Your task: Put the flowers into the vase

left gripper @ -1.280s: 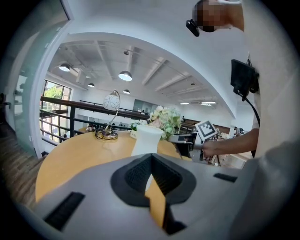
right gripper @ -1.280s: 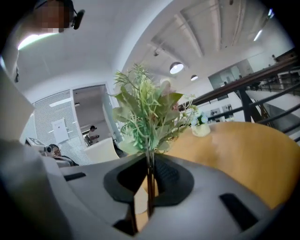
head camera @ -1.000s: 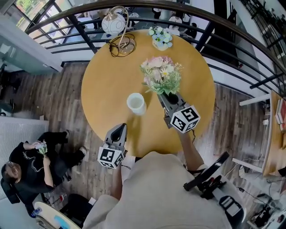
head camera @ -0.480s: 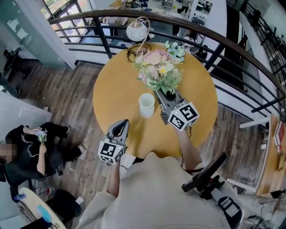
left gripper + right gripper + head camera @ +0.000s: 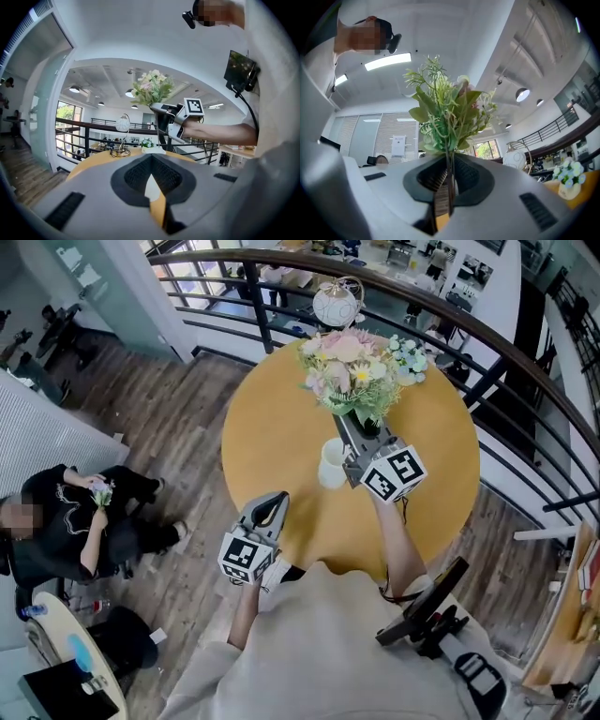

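Observation:
A bouquet [image 5: 352, 371] of pink, cream and green flowers is held up over the round yellow table [image 5: 441, 493]. My right gripper [image 5: 361, 427] is shut on its stems. In the right gripper view the stems [image 5: 449, 180] run down between the pads and the foliage [image 5: 447, 117] fans out above. The white vase [image 5: 330, 465] stands upright on the table, just left of and below that gripper. My left gripper [image 5: 274, 501] hovers at the table's near edge, shut and holding nothing. Its own view shows the bouquet [image 5: 151, 88] and the right gripper [image 5: 159, 108] raised ahead.
At the table's far edge stand a globe lamp [image 5: 336, 306] and a small pot of white and blue flowers [image 5: 408, 354]. A dark railing [image 5: 497, 338] curves behind the table. A person [image 5: 66, 531] sits on the wooden floor to the left.
My right gripper has lifted the bouquet higher and tipped it upward, closer to the vase. The left gripper rose slightly. The head camera swung to the left.

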`<control>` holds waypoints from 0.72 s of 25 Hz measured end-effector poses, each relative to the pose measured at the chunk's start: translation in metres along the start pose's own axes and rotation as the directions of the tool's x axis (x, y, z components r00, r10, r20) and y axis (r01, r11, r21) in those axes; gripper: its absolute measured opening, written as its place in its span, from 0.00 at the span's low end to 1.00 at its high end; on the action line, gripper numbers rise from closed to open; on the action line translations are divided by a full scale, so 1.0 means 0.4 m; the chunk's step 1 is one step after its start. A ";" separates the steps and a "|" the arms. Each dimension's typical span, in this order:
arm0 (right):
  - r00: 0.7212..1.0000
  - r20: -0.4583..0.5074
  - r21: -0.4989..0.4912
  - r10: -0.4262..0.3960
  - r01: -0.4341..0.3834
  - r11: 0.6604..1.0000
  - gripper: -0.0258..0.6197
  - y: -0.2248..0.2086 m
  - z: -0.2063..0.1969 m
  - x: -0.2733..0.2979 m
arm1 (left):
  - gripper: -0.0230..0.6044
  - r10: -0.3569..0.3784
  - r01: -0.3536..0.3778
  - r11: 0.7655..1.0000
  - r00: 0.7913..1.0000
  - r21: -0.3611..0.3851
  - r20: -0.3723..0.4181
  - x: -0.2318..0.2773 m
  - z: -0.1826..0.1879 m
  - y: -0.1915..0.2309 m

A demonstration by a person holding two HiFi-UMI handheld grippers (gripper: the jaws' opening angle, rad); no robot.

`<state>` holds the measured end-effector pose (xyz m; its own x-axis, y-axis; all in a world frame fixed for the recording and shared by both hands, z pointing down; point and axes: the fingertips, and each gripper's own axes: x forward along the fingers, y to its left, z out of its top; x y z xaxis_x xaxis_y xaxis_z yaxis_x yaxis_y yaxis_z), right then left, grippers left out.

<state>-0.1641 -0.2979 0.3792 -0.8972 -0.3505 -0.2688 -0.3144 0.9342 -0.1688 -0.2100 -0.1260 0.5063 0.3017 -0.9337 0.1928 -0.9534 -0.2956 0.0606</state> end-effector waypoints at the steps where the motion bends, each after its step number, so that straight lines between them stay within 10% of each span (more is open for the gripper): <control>1: 1.000 -0.003 0.004 0.000 0.000 1.000 0.10 -0.004 -0.010 -0.001 | 0.05 0.007 -0.007 1.000 1.000 -0.003 -0.002 -0.002 -0.001 0.003; 18: 0.994 -0.100 -0.011 -0.037 0.037 0.999 0.12 0.028 -0.190 -0.097 | 0.05 -0.089 0.086 0.995 0.993 -0.043 -0.079 0.026 -0.045 -0.082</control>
<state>-0.1563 -0.2689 0.4599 -0.9113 -0.3768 -0.1661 -0.3504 0.9214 -0.1679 -0.1755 -0.1225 0.5241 0.3846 -0.8848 0.2630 -0.9230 -0.3659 0.1189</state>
